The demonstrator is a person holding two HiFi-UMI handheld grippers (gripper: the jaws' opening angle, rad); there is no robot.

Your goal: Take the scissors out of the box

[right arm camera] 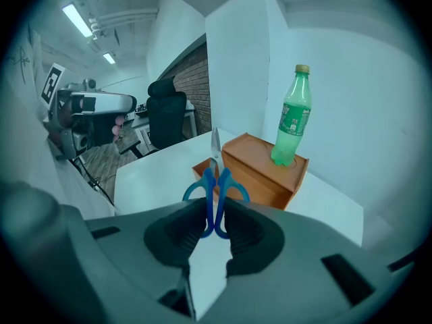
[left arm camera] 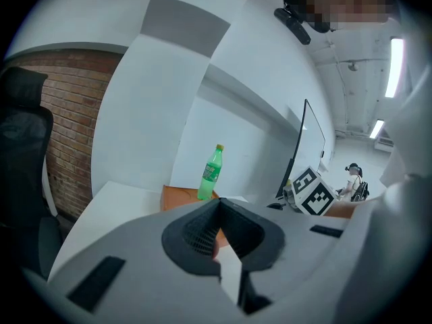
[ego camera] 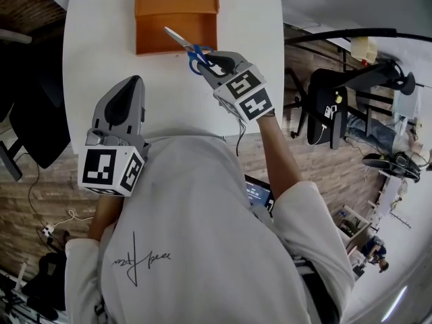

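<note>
Head view: my right gripper (ego camera: pixel 209 63) pinches the scissors (ego camera: pixel 187 48) by their handles above the box (ego camera: pixel 155 32), seemingly out; only setting down remains. Left gripper (ego camera: pixel 130 86) closed, empty.

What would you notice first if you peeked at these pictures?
The blue-handled scissors jump out: the right gripper pinches them by the handles and holds them in the air, blades pointing toward the orange box. A bright green bottle stands on top of that box, at the far end of the white table.
</note>
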